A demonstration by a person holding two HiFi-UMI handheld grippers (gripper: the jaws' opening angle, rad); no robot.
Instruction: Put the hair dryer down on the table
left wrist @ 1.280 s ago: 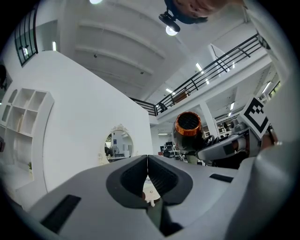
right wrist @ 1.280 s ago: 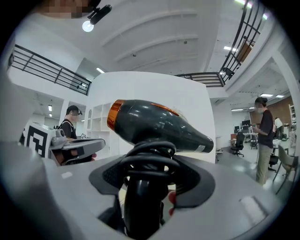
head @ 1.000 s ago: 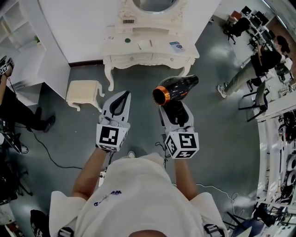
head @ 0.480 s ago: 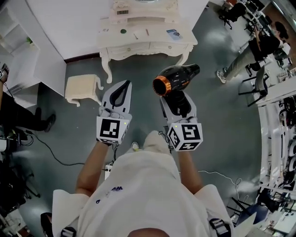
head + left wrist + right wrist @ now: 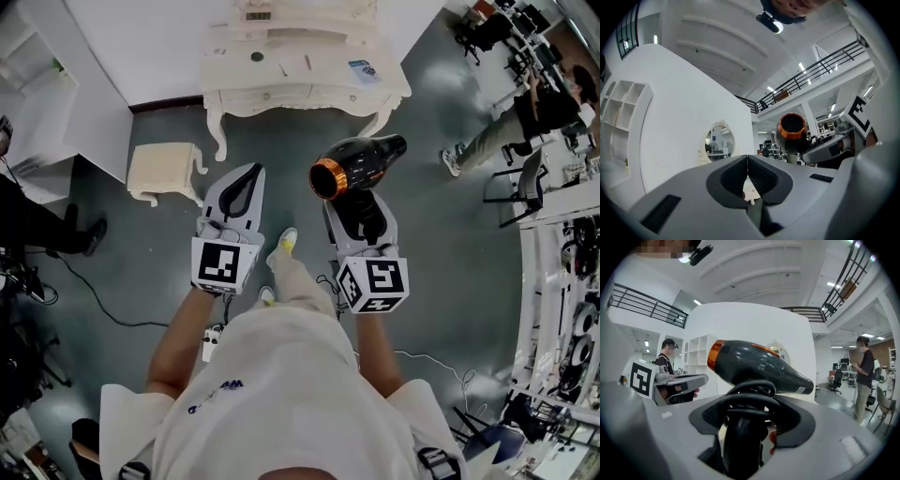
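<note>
A black hair dryer (image 5: 356,164) with an orange ring at its back end stands upright in my right gripper (image 5: 359,208), which is shut on the handle. The coiled cord is wrapped round that handle (image 5: 743,404). In the right gripper view the dryer's barrel (image 5: 759,366) lies crosswise above the jaws, nozzle to the right. My left gripper (image 5: 251,173) is shut and holds nothing, level beside the right one; its jaws (image 5: 747,161) meet tip to tip. A cream dressing table (image 5: 300,89) stands ahead against the white wall, apart from both grippers.
A cream stool (image 5: 164,169) sits left of the dressing table, with small items on the tabletop. White shelves (image 5: 37,94) stand at far left. One person (image 5: 511,122) stands at right among desks and chairs. Cables (image 5: 103,300) run over the grey floor.
Both grippers have moved forward a little with the person's step, poses unchanged. A shoe now shows between them on the floor. The dryer stays in the right gripper.
</note>
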